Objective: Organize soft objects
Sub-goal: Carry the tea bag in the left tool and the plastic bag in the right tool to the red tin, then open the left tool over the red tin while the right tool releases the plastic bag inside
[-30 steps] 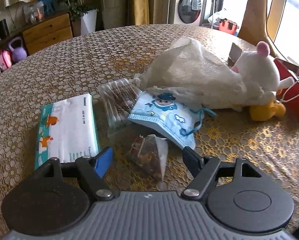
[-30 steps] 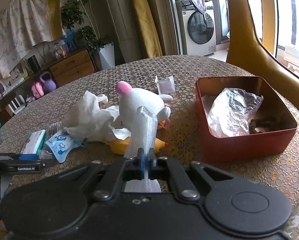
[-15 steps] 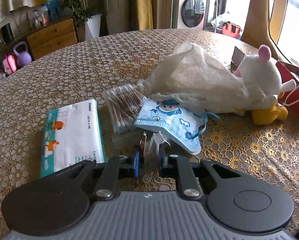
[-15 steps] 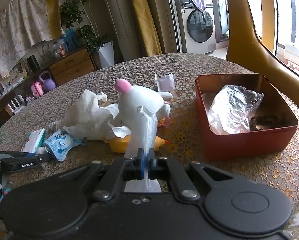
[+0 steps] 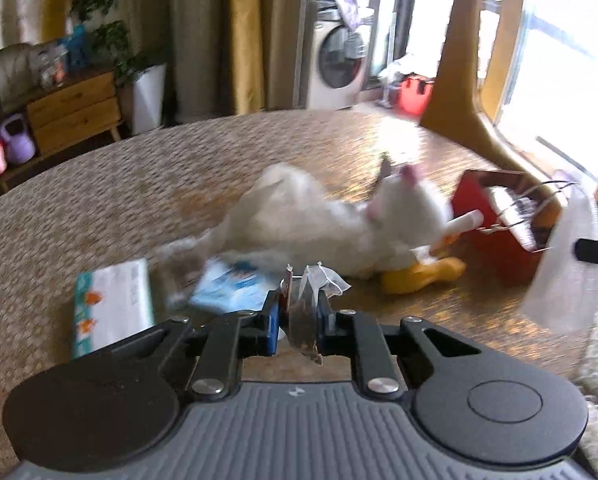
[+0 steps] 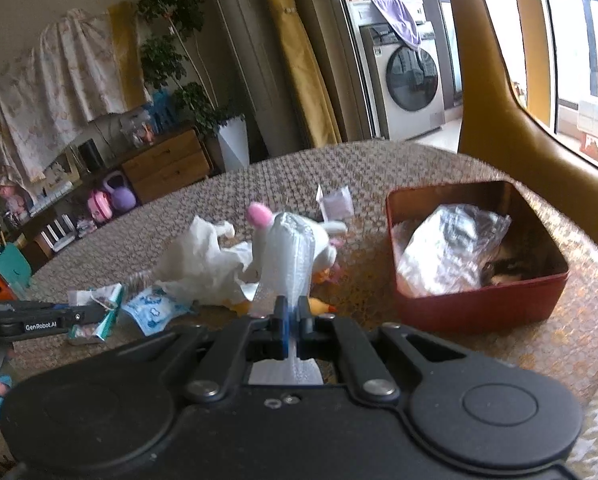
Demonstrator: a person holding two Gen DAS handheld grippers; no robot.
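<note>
Table (image 6: 439,168): round, covered in a patterned gold cloth; bears everything below.
Red tin (image 6: 479,304): open box on the table, already holding a crinkled clear bag (image 6: 451,252); the landmark for all places here, and in my judgement the drop point.
Plush toy (image 6: 323,240): white with a pink ear, lying left of the red tin, near it but apart.
Mesh pouch (image 6: 203,256): white, crumpled, left of the red tin beyond the plush toy.
Tissue pack (image 5: 111,304): flat on the cloth, far left of the red tin.
Face mask (image 6: 153,312): blue print, well left of the red tin, beside the tissue pack.
Right gripper (image 6: 293,326): clamped on a clear plastic strip (image 6: 289,256), held up just left of the red tin.
Left gripper (image 5: 297,320): pinching a tea bag (image 5: 305,320), lifted off the cloth, well left of the red tin.
Step in hand: likely carrying the tea bag to the red tin.
Doing it well: keep the pinch firm, travel above the plush toy, mind the dangling string, release only once over the tin's open mouth, clear of the right gripper.
</note>
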